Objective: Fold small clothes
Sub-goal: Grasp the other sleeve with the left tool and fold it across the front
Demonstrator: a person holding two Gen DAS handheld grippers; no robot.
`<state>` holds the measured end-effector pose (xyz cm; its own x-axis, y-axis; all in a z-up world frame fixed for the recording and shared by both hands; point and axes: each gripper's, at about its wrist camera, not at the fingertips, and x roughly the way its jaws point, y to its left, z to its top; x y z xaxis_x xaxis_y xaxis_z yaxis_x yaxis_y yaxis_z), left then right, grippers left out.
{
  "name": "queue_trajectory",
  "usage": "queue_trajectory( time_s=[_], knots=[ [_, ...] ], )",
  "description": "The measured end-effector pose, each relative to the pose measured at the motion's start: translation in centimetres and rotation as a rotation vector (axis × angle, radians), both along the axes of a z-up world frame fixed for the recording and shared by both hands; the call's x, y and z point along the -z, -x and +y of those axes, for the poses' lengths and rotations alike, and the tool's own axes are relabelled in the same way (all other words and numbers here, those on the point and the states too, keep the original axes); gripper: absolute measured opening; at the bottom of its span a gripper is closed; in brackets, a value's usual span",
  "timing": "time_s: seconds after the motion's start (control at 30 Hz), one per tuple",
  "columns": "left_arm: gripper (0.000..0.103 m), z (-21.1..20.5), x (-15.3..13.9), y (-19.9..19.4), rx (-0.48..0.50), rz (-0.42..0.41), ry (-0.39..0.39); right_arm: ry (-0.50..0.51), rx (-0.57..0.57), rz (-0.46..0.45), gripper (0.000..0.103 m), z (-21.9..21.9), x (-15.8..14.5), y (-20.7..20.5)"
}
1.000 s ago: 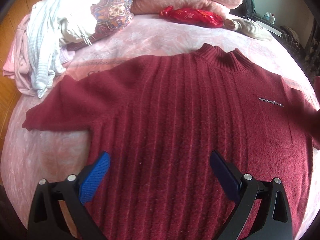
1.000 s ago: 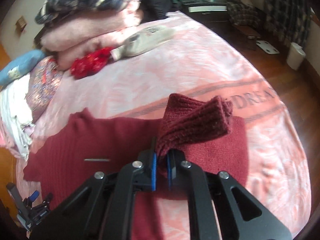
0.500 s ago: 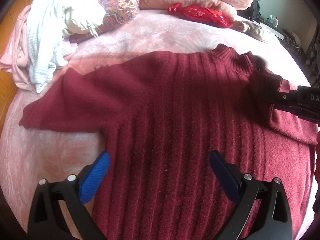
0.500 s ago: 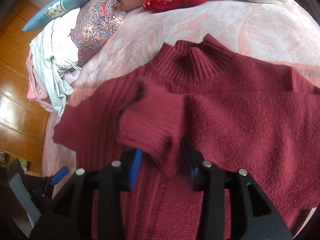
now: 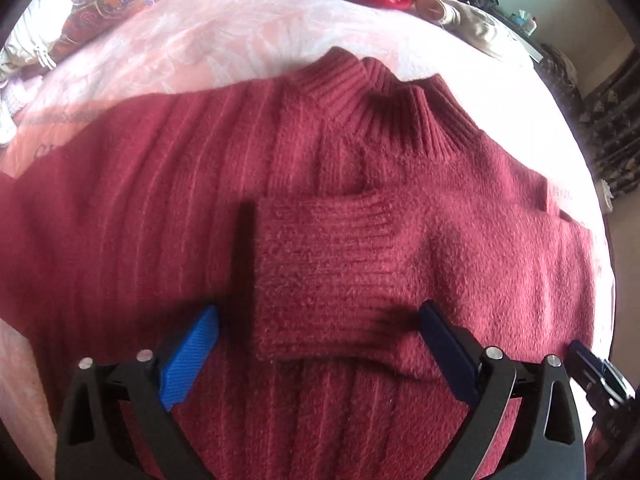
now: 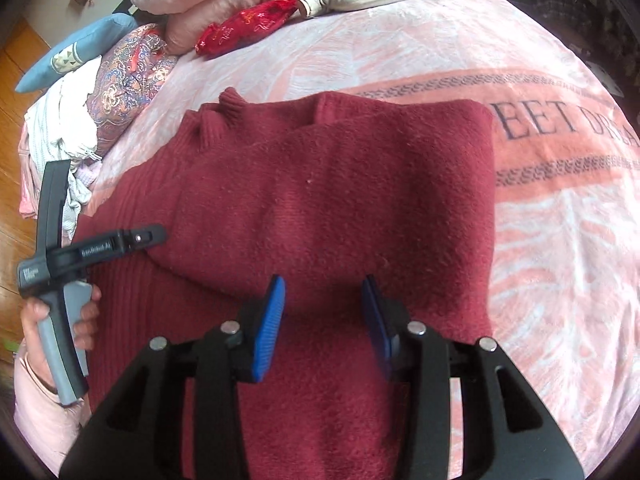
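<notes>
The bed (image 6: 420, 60) carried a pink patterned blanket (image 6: 560, 240) that reached its rounded far and right edges, with bare blanket open on the right and beyond the collar. Dark woven letters on a striped band of the blanket read in part "EET DR" (image 6: 568, 120); the rest ran out of view.

The dark red sweater (image 6: 340, 200) lay flat near the middle of the bed, its ribbed collar (image 5: 384, 92) toward the head. One sleeve (image 5: 332, 272) was folded across the chest, its ribbed cuff ending near the sweater's centre line. The right side showed a straight folded edge running along the blanket.

A heap of clothes and pillows (image 6: 120, 80) crowded the head and left side of the bed; a red patterned bundle (image 6: 248, 26) lay apart from the sweater.

The left hand-held gripper (image 5: 320, 352) hung over the folded cuff with its blue pads spread wide, just narrowed a little, the cuff lying between them without visible pressing. In the right wrist view a hand (image 6: 60, 320) in a pink sleeve held its handle, whose white lettering was too blurred to read.

The right hand-held gripper (image 6: 324, 320) stood partly spread over the sweater, nothing pinched between its pads.
</notes>
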<state>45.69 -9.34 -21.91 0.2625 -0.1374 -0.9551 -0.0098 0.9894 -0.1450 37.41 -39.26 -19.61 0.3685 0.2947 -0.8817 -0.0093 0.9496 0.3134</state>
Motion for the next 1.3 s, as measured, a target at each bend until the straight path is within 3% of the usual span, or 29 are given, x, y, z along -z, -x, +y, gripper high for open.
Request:
queue_trajectory(
  time_s=[0.07,0.17,0.3,0.37,0.5,0.63,0.73,0.8,0.87,0.9,0.97,1.03,1.13,1.3],
  knots=[
    [0.058,0.1,-0.6,-0.5,-0.030,-0.030,-0.033,-0.018,0.004,-0.009,0.039,-0.5,0.4,0.4],
    [0.023,0.6,-1.6,-1.0,-0.055,-0.065,0.022,-0.059,0.024,-0.019,0.039,-1.0,0.4,0.6],
    [0.013,3.0,-3.3,-0.8,-0.087,-0.124,0.175,-0.091,0.052,-0.040,0.040,-1.7,-0.8,0.7],
    [0.012,4.8,-4.8,-0.5,-0.109,-0.199,0.168,-0.097,0.055,-0.055,0.041,-2.0,-1.8,0.7],
    [0.012,8.9,-5.9,-0.7,-0.159,-0.278,0.030,-0.152,0.059,-0.058,0.041,-2.1,-2.5,-0.1],
    [0.014,10.2,-2.2,-1.8,-0.128,-0.188,-0.015,-0.205,0.029,0.010,0.041,-0.3,-0.4,-1.8],
    [0.022,10.2,-0.1,-1.1,-0.110,-0.191,-0.071,-0.161,0.067,0.082,0.034,0.4,2.1,-2.5],
    [0.026,10.5,-0.1,-0.8,-0.106,-0.208,-0.066,-0.139,0.058,0.079,0.027,0.4,2.6,-2.5],
    [0.040,11.3,-0.6,0.0,-0.093,-0.201,-0.046,-0.148,0.059,0.084,0.027,0.2,2.4,-2.4],
    [0.046,11.6,-1.0,0.5,-0.087,-0.188,-0.033,-0.149,0.062,0.086,0.029,0.2,2.1,-2.3],
    [0.069,12.7,-2.2,1.5,-0.087,-0.168,-0.020,-0.147,0.066,0.078,0.042,0.5,1.0,-1.8],
    [0.081,14.9,-3.6,2.9,-0.109,-0.152,0.018,-0.104,0.052,0.043,0.051,1.3,-0.5,-0.9],
    [0.085,20.3,-4.6,5.8,-0.199,-0.126,0.055,-0.053,0.012,0.011,0.053,2.7,-1.9,0.3],
    [0.084,31.1,-2.8,9.0,-0.443,-0.048,0.074,-0.025,-0.026,0.013,0.053,4.6,-1.8,0.9]
  ],
)
